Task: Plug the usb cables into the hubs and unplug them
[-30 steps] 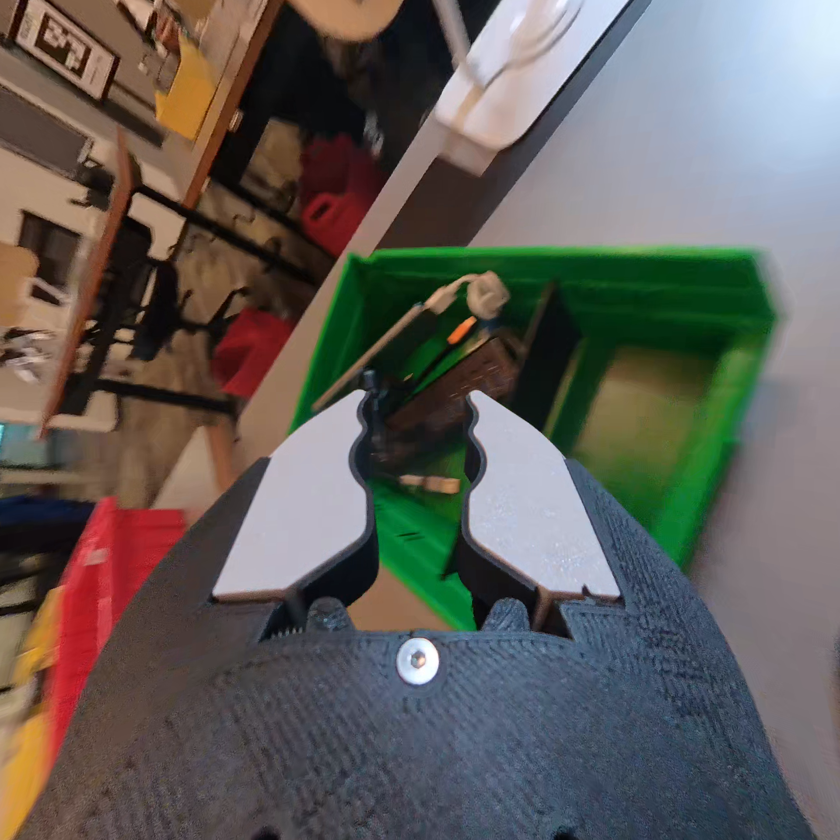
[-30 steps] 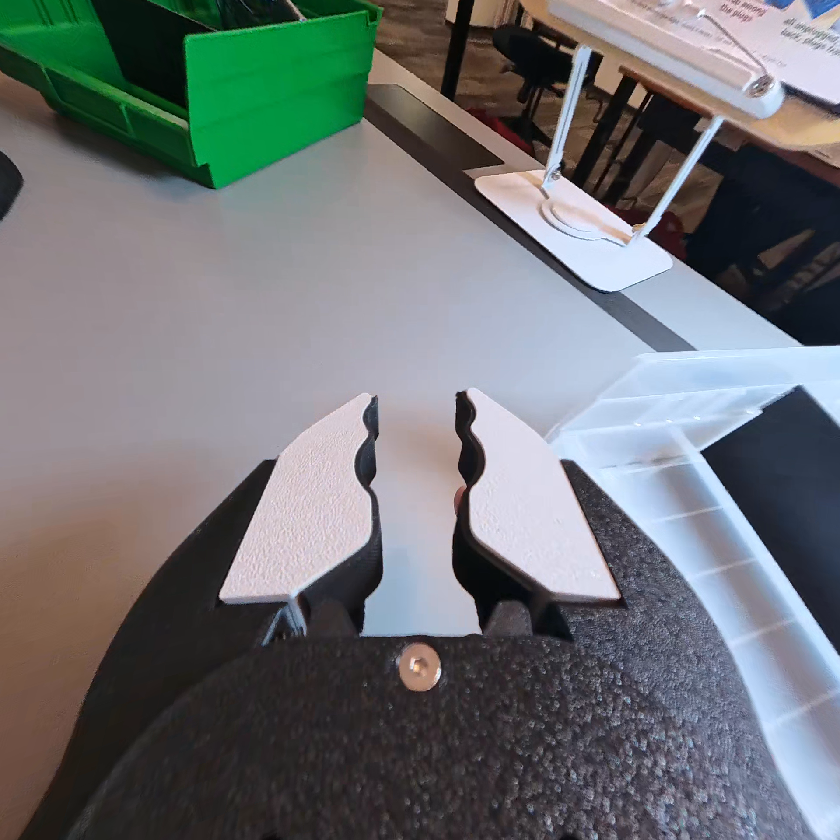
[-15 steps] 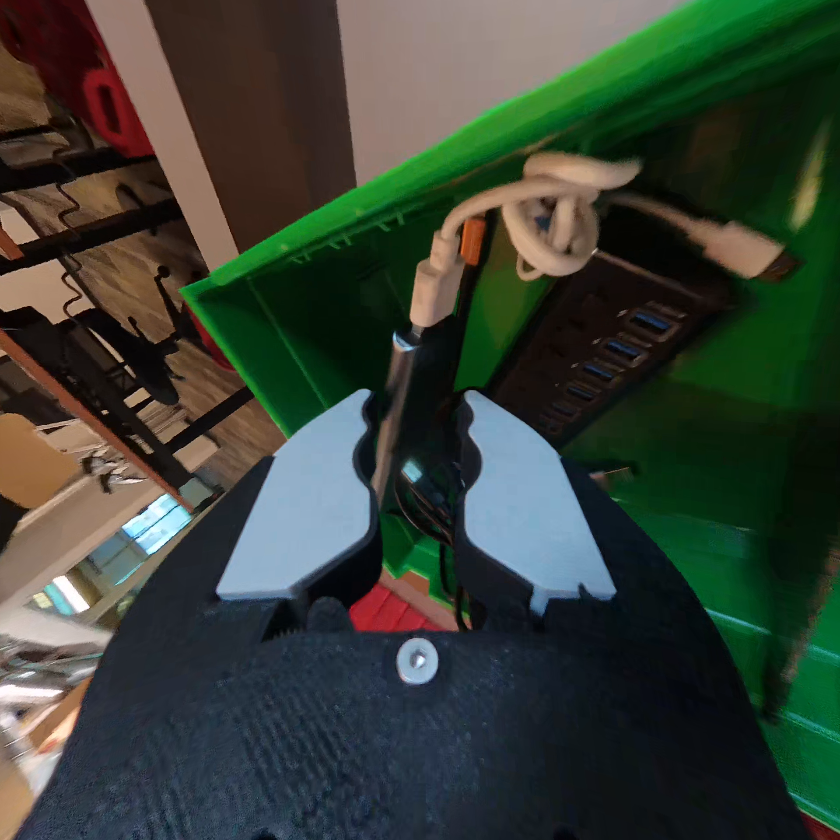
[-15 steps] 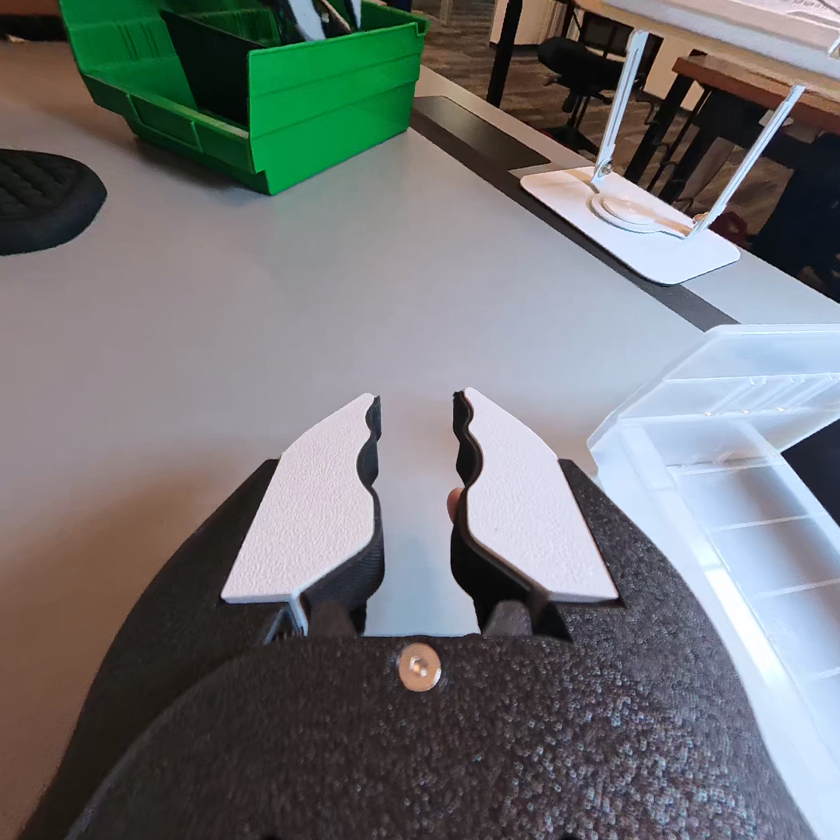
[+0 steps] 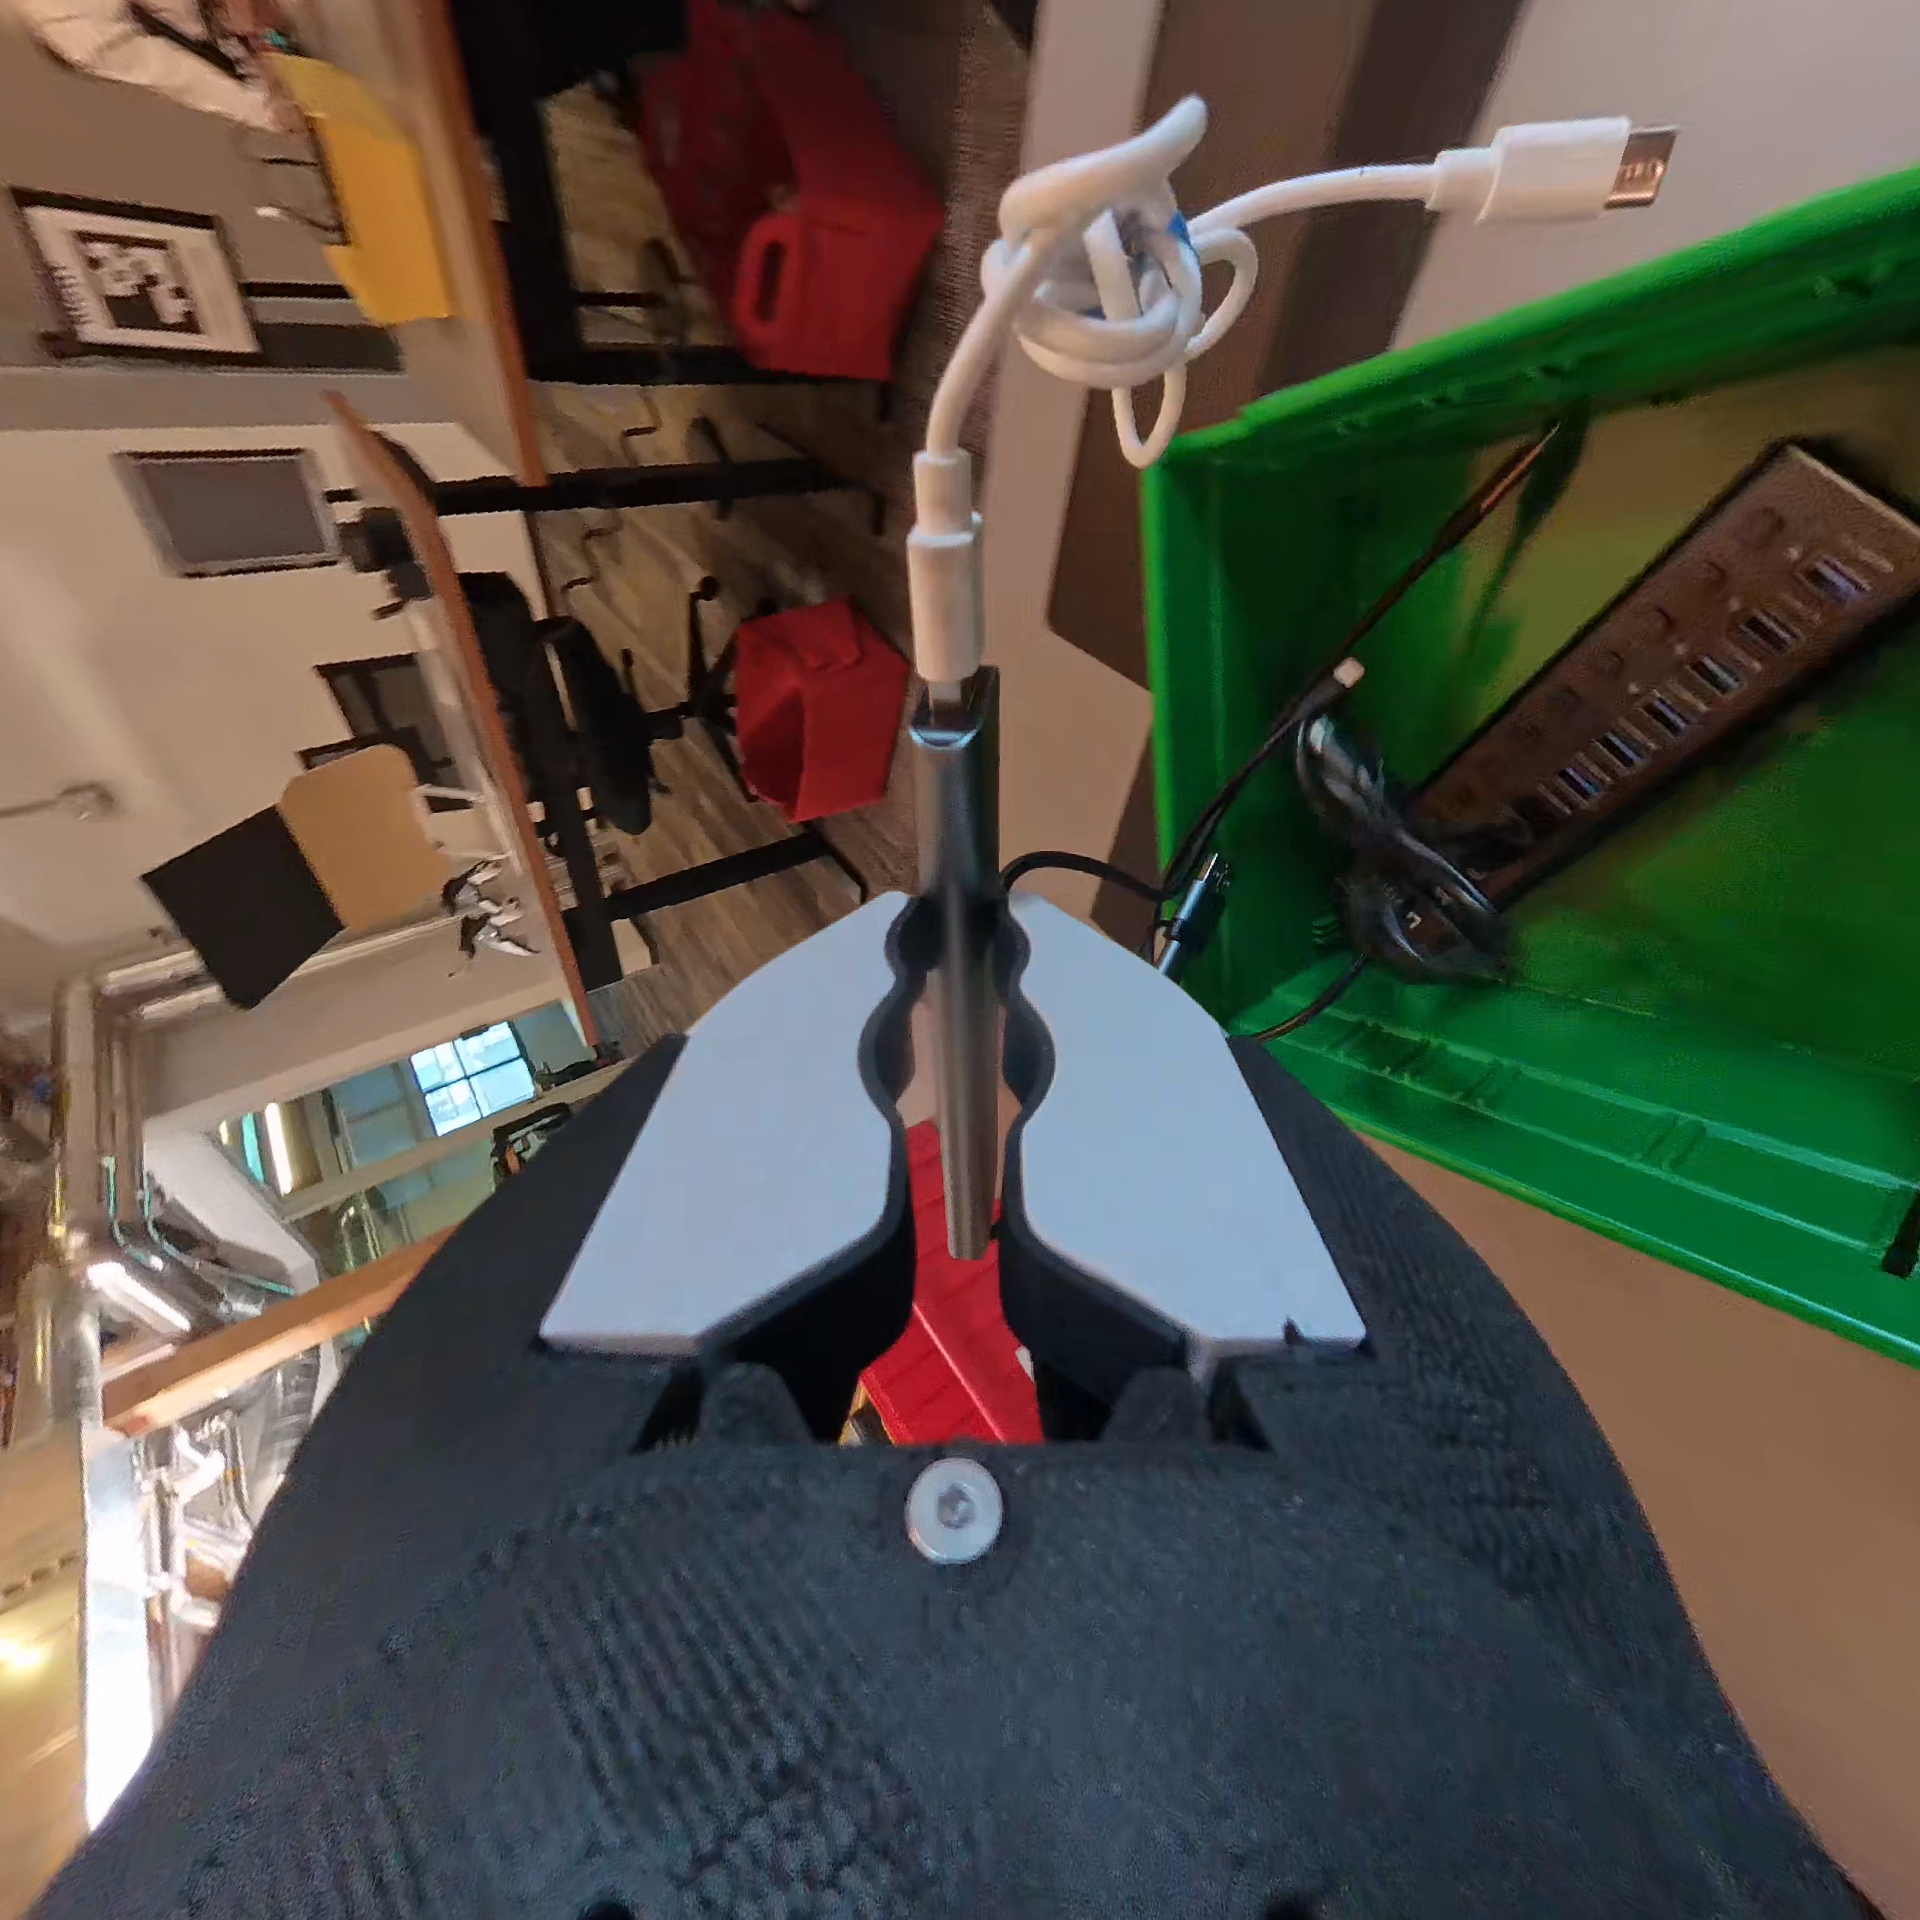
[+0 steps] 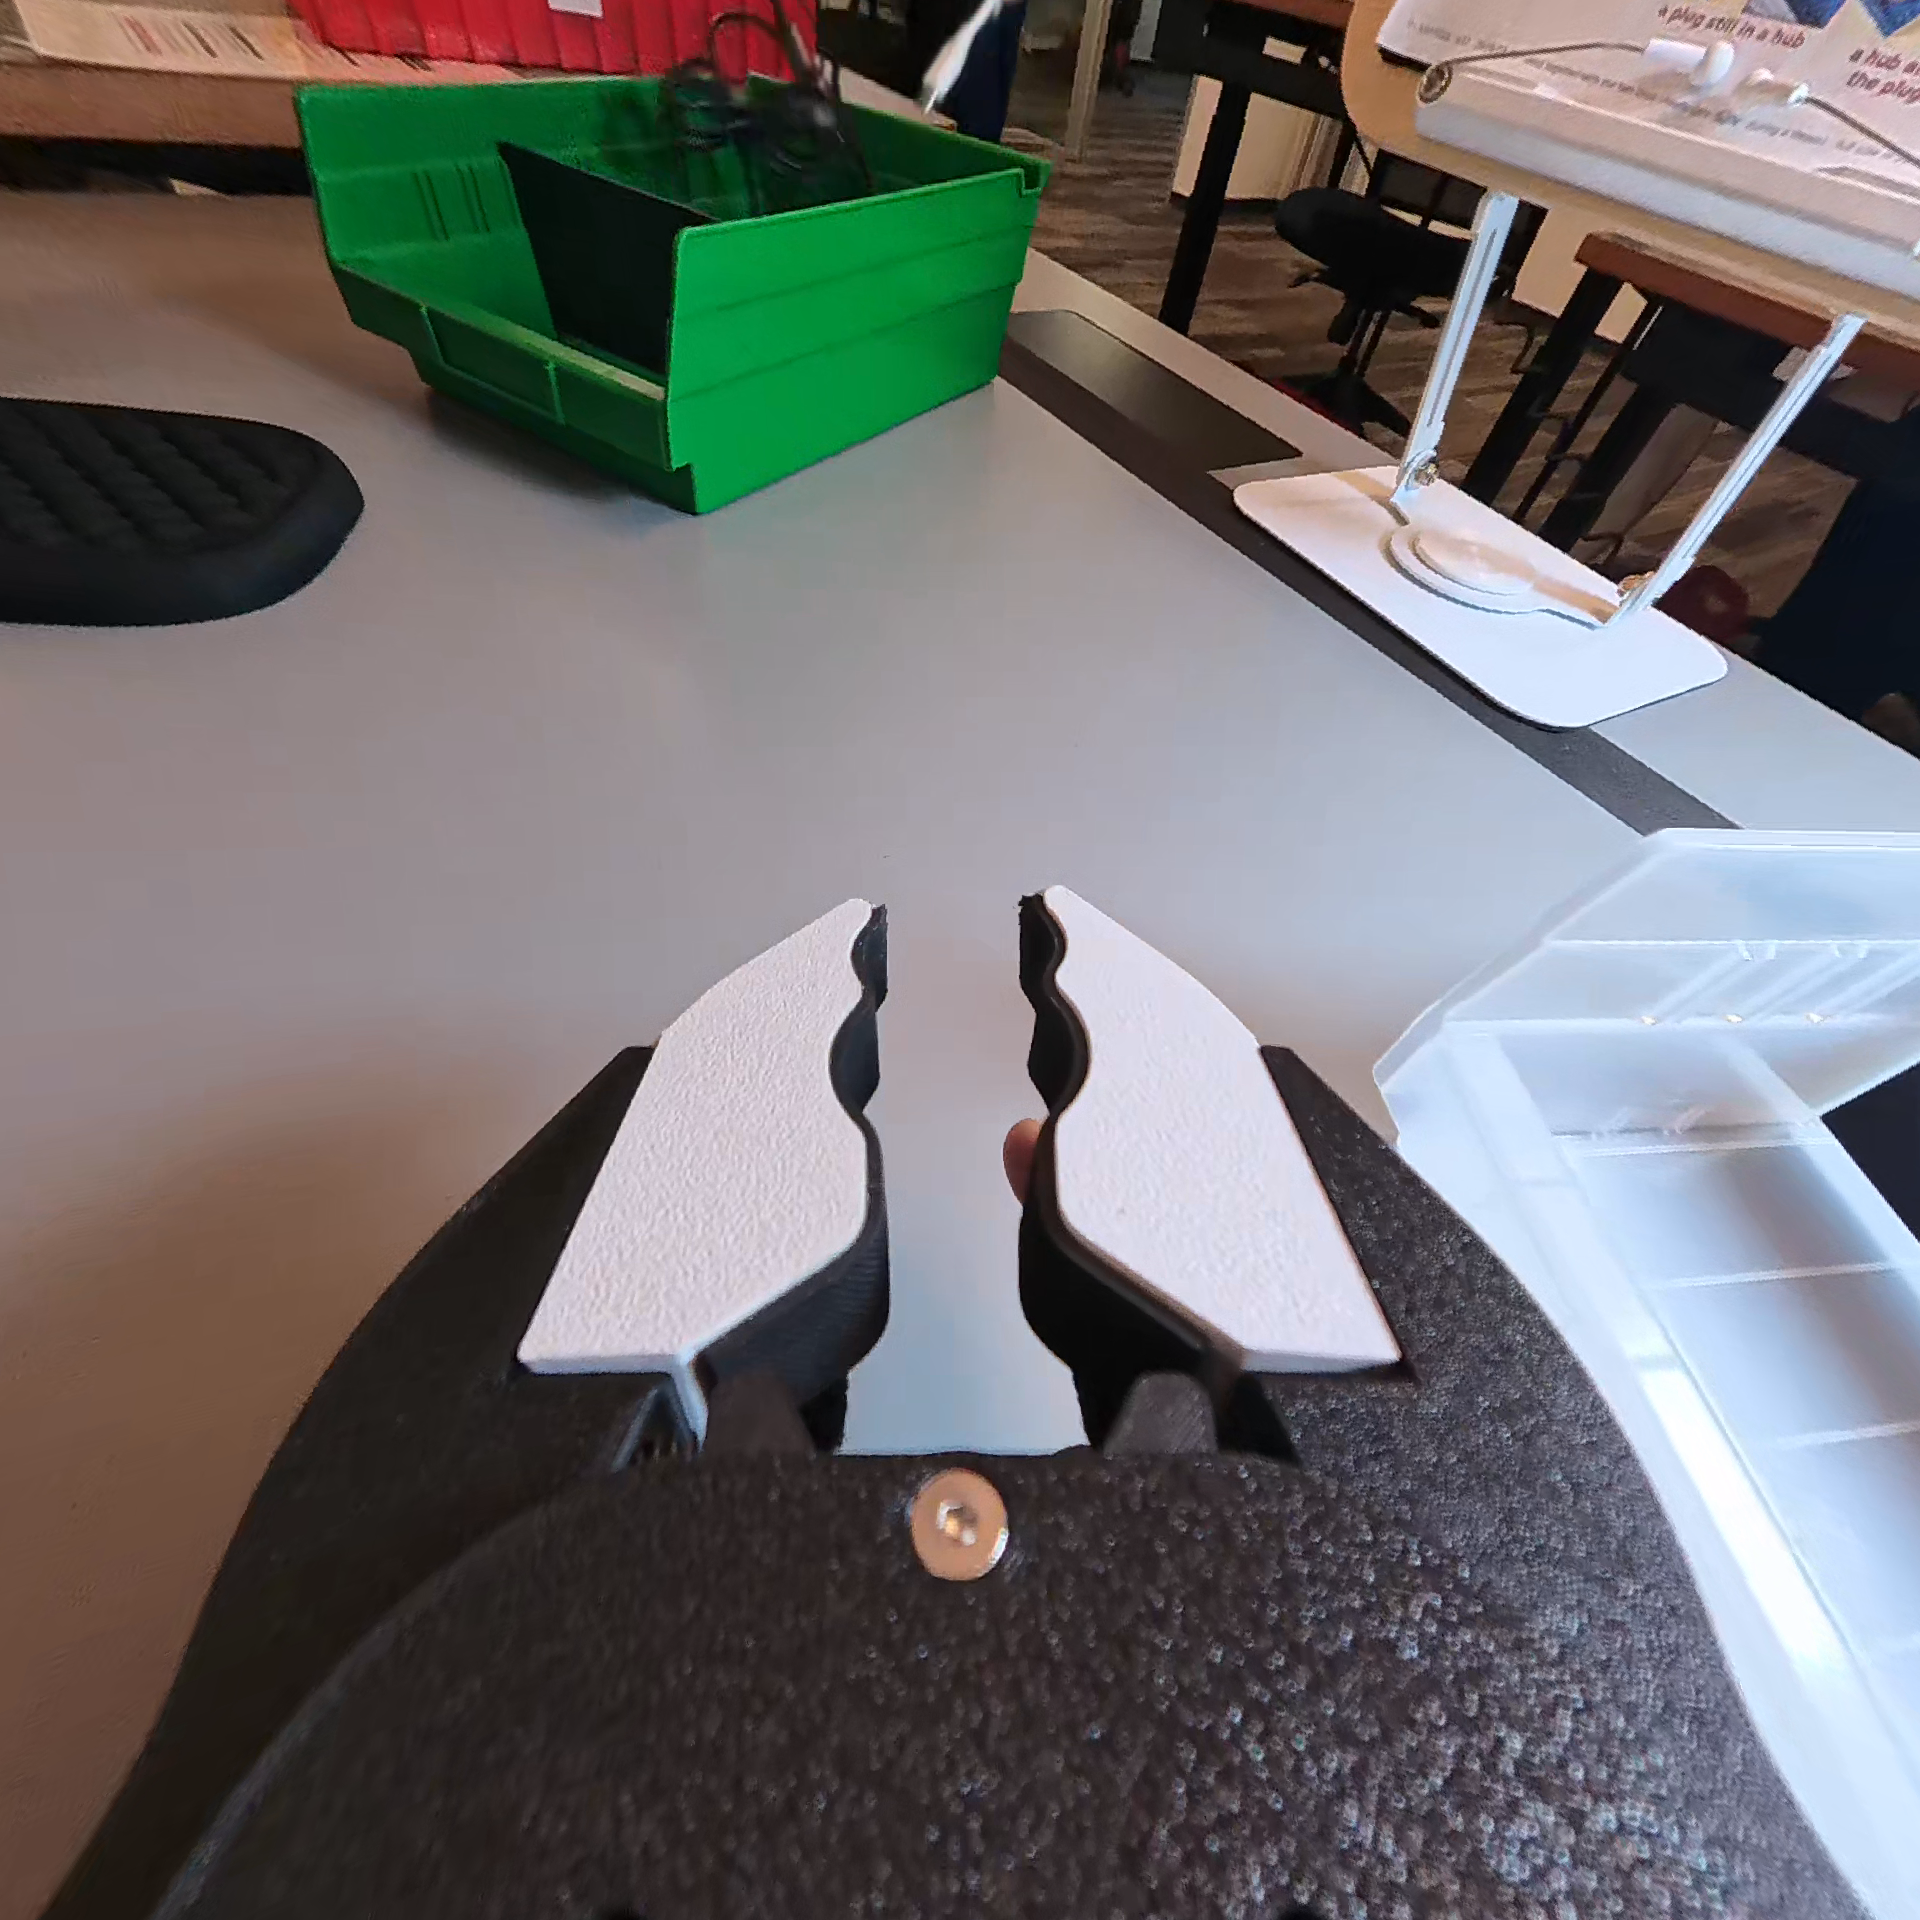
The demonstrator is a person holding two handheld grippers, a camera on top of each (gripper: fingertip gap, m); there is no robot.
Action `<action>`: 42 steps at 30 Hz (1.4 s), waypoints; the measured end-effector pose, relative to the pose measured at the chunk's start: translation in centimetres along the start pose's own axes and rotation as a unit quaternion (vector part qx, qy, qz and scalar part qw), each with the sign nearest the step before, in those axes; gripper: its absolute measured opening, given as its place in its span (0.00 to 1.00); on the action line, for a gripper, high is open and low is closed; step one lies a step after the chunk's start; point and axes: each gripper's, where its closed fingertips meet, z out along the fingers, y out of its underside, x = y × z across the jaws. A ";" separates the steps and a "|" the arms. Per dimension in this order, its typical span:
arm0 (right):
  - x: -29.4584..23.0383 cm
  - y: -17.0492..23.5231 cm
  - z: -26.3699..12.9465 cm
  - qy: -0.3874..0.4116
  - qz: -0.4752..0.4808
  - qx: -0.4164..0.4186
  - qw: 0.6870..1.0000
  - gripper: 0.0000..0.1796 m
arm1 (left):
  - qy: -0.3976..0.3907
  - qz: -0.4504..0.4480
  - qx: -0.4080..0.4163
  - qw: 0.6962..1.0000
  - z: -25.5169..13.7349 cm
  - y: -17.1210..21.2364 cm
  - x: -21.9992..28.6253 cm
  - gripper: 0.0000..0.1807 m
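Note:
My left gripper (image 5: 954,920) is shut on a thin grey metal hub (image 5: 958,935), held edge-on in the air beside the green bin (image 5: 1558,1122). A white USB cable (image 5: 1101,291) is plugged into the hub's far end, its bundle and free plug hanging loose. Inside the bin lie a long dark multi-port hub (image 5: 1683,675) and a black cable bundle (image 5: 1382,862). My right gripper (image 6: 954,914) is open and empty above the grey table (image 6: 520,779). The bin also shows in the right wrist view (image 6: 831,312), far ahead at the left.
A clear plastic compartment box (image 6: 1683,1195) lies right of my right gripper. A white lamp stand (image 6: 1486,592) sits at the table's right edge. A black pad (image 6: 135,509) lies at the far left. Chairs, tables and red containers (image 5: 821,717) fill the room beyond. The tips of one gripper are about 50 centimeters away from the tips of the other.
My left gripper has closed on the thin hub inside the bin and lifted it out with the white cable attached. My right gripper has drawn back a little, still open.

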 end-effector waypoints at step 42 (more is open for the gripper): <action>-5.6 -6.0 1.7 -0.112 -0.231 -0.069 0.964 0.16 | 0.317 -0.130 0.510 0.789 -17.1 -28.9 30.0 0.06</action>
